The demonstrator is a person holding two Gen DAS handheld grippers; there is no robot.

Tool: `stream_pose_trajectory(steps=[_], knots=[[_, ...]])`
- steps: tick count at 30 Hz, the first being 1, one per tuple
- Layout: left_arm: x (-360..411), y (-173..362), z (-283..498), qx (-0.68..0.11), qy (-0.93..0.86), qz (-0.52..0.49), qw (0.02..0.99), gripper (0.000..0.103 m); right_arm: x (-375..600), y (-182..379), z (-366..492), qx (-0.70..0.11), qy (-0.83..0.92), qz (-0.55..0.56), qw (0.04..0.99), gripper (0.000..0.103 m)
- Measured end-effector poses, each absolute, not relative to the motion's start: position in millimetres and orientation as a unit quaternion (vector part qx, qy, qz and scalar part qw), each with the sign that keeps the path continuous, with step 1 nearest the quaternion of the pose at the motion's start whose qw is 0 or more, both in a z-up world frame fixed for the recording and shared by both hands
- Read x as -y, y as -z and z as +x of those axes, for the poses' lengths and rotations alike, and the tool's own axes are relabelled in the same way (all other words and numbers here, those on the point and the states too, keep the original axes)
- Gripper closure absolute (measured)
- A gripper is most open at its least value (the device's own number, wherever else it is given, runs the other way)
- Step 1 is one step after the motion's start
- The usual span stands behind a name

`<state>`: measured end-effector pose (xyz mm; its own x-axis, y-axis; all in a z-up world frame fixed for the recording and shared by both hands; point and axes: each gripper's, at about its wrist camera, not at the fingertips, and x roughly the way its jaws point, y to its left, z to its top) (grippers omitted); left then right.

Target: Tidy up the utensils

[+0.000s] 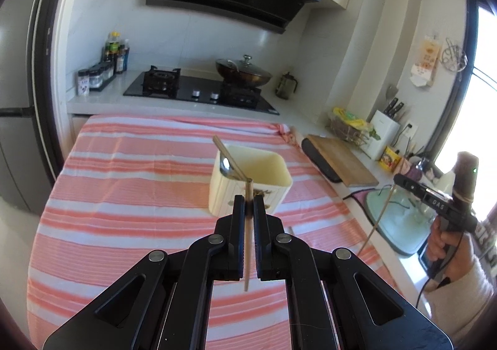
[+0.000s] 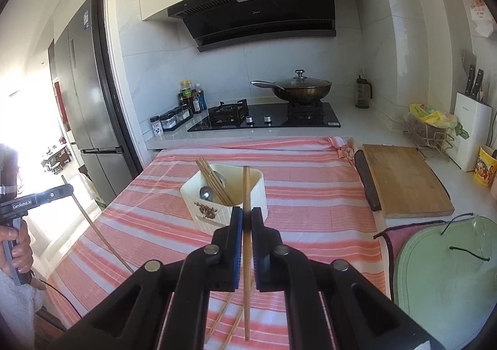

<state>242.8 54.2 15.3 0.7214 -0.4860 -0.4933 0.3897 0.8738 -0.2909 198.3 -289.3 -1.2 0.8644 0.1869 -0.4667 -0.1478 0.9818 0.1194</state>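
Left gripper pinches one chopstick between its pads, stick roughly upright, tip poking above the jaws, lower end hanging free below. Right gripper likewise clamped on a second chopstick, held near vertical, top end level w/ the holder rim in the right wrist view.

Cream utensil holder stands on the striped cloth covering the desk, about mid-width, towards the far edge near the stove. Inside it: a metal spoon and a few chopsticks leaning towards its far-left corner. Two more loose chopsticks lie on the cloth at the near edge, below the right gripper.

Each view shows the other gripper off to the side w/ a hand on its handle, stick slanting down from it. Wok w/ glass lid sits on the stove's right burner. Wooden cutting board lies on the counter right of the cloth.
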Motion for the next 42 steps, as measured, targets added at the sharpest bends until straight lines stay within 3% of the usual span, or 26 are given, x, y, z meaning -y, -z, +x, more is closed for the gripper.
stream_pose_trajectory(steps=[9,16,19,29,30,31,32,33,34,36,40,42], knots=[[-31,-93,295,-0.197,0.228,-0.099,0.948,0.1,271,-66,271,-0.164,-0.085,0.028,0.982,0.097],[12,-81,371,-0.196,0.202,-0.085,0.956,0.1,242,-68,344,-0.101,-0.087,0.02,0.991,0.097],[27,-50,408,-0.244,0.197,-0.08,0.946,0.1,232,-42,383,-0.122,-0.097,0.014,0.988,0.097],[53,52,478,-0.403,0.196,-0.067,0.891,0.097,207,60,475,-0.313,-0.141,0.003,0.939,0.095],[53,55,475,-0.406,0.198,-0.068,0.89,0.087,208,66,472,-0.314,-0.141,0.005,0.939,0.093],[50,57,470,-0.408,0.2,-0.071,0.888,0.07,208,69,470,-0.315,-0.144,0.008,0.938,0.082],[47,59,465,-0.41,0.199,-0.071,0.888,0.061,208,70,466,-0.315,-0.145,0.012,0.938,0.069],[44,60,458,-0.408,0.197,-0.066,0.889,0.049,210,70,460,-0.313,-0.144,0.016,0.939,0.065],[40,61,447,-0.406,0.196,-0.058,0.89,0.044,212,71,453,-0.311,-0.145,0.021,0.939,0.063],[31,66,427,-0.411,0.196,-0.04,0.889,0.04,218,72,433,-0.311,-0.149,0.024,0.938,0.062],[16,89,373,-0.442,0.192,-0.003,0.876,0.033,232,83,373,-0.312,-0.141,0.004,0.939,0.049],[10,102,342,-0.455,0.189,0.01,0.87,0.031,238,97,337,-0.324,-0.132,-0.011,0.937,0.049]])
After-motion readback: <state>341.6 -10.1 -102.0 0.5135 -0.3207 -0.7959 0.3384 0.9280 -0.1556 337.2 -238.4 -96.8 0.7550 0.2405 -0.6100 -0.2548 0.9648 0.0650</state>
